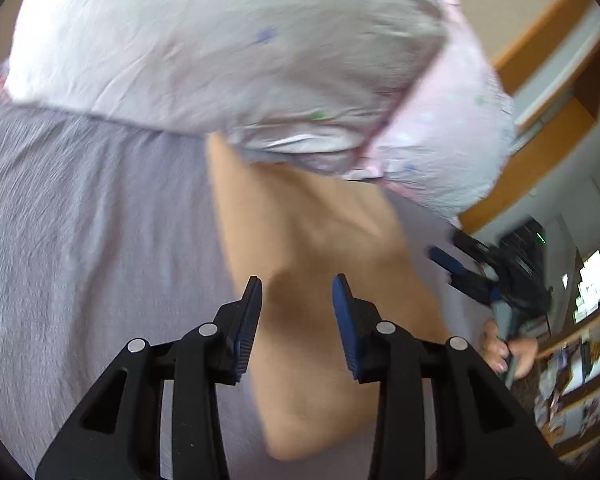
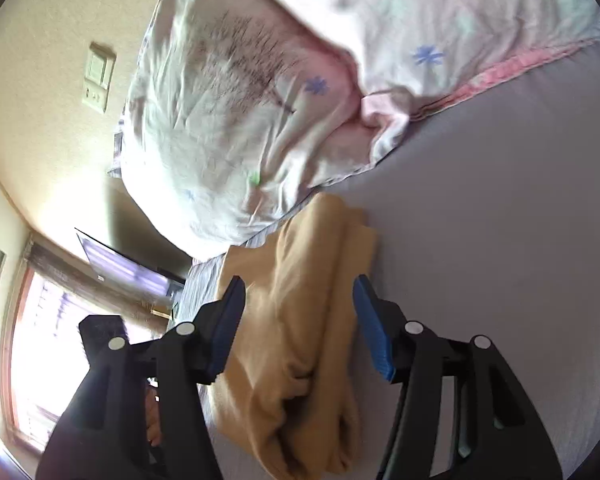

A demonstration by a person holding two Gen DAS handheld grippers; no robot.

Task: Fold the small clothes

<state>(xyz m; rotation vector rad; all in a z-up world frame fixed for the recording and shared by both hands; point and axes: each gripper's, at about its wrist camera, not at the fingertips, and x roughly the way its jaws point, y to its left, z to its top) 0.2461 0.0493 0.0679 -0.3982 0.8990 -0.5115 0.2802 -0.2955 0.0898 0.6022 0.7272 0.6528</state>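
Observation:
A tan-yellow garment (image 1: 312,248) lies folded in a long strip on the grey-lilac bedsheet (image 1: 80,220). My left gripper (image 1: 296,284) is open above it, with nothing between its blue pads. In the right wrist view the same garment (image 2: 300,320) shows bunched folds near its lower end. My right gripper (image 2: 300,284) is open and hovers over it, its fingers on either side, holding nothing. The right gripper also shows in the left wrist view (image 1: 456,260), at the garment's right side.
A white pillow with pink trim and small blue and green flowers (image 1: 220,52) lies just beyond the garment, also in the right wrist view (image 2: 240,112). Wooden shelving (image 1: 548,128) stands to the right of the bed. A wall and a window (image 2: 40,340) lie left.

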